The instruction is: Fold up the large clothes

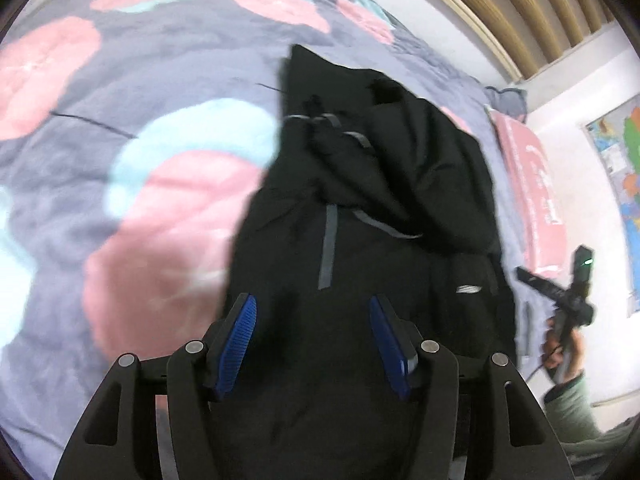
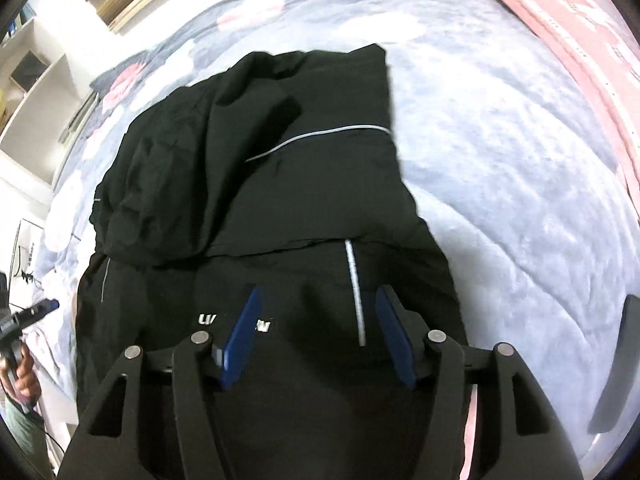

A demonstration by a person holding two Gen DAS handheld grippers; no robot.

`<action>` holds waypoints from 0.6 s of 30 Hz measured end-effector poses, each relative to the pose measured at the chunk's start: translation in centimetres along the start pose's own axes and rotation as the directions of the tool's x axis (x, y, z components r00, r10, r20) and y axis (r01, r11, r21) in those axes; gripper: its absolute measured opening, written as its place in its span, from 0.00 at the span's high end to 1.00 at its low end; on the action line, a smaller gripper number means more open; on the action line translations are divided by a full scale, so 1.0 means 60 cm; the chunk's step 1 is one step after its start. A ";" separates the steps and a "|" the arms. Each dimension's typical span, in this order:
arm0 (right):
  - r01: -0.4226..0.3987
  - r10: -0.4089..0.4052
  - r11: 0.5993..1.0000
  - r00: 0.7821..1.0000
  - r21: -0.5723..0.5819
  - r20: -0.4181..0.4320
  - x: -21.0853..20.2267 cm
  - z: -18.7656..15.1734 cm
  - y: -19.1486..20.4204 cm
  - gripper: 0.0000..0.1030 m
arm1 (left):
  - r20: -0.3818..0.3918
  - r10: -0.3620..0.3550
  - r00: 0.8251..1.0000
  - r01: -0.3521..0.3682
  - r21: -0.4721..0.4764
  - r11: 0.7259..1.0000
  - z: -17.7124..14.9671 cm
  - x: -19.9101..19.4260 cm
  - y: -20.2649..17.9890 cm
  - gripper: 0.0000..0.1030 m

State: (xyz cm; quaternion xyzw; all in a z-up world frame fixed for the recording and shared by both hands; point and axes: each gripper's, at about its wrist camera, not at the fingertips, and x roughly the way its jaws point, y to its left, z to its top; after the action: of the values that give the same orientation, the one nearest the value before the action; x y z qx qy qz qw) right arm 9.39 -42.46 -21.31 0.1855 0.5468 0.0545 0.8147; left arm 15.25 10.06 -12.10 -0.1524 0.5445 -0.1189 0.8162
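Here the black jacket (image 2: pixel 256 184) (grey piping, white lettering) lies folded on the bed (image 2: pixel 500 184); both claws, left claw (image 1: pixel 313 344) and right claw (image 2: pixel 316 340), gape empty above it.

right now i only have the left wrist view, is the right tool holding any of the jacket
Observer: No. In the right wrist view the right tool is open over the jacket, with nothing pinched.
Operator: any print on that side
Observer: Yes, white lettering on the jacket, partly hidden by the tool.
Operator: anything past the bed over there
Observer: White shelves stand beyond the bed.
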 end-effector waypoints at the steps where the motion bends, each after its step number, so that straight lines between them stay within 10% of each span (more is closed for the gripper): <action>1: 0.006 -0.006 1.000 1.000 -0.002 0.015 -0.002 -0.006 -0.008 0.38 | 0.010 0.024 1.000 -0.024 -0.004 1.000 -0.012 -0.004 0.014 0.41; 18: 0.044 -0.041 0.999 0.979 -0.011 0.198 -0.028 -0.177 -0.049 0.38 | -0.003 -0.085 0.996 0.085 0.023 0.996 -0.149 0.056 0.105 0.41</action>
State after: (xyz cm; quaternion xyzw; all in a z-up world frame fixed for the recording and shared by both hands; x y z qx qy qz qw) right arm -1.30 -43.11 -24.44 0.1721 0.4665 0.0228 0.8673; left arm 8.45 13.59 -20.59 -0.1659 0.5367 -0.1598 0.8117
